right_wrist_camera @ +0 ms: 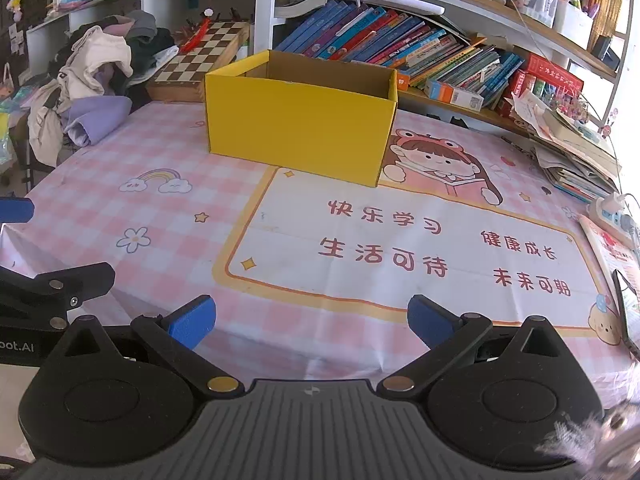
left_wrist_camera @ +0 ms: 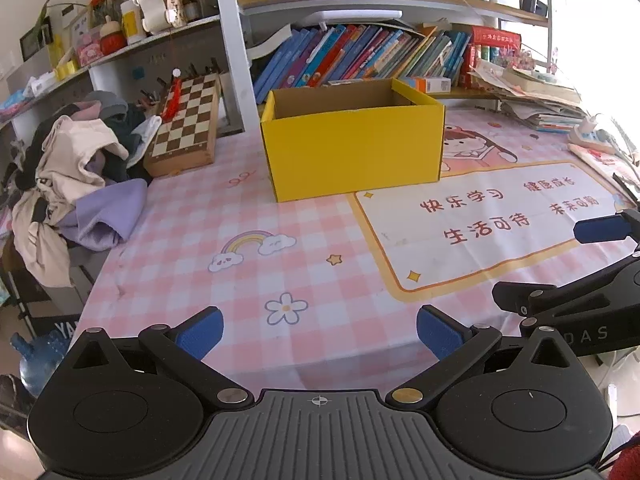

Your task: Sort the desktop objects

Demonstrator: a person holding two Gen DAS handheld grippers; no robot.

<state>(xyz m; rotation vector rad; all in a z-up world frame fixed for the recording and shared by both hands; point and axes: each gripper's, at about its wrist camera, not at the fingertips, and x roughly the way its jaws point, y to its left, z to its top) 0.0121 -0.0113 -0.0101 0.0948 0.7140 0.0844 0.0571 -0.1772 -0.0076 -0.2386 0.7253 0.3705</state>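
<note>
Both my claws are released and carry nothing: my left gripper and my right gripper hang side by side over the near edge of the table, blue pads spread wide. Straight ahead of both, well beyond the fingertips, stands the yellow box, open at the top, and as far as I can see into it, holding nothing. The trouble, as I judge it, is that no loose thing to sort lies on the cloth between my claws and the box; what clutter there is sits far off, the pile of clothes and chessboard away to the left of my left claw, the stacked papers and power strip off to the right of my right claw. Reaching sideways for those, I could knock one claw against the other, since they sit close together, or nudge the light cardboard box across the cloth.
</note>
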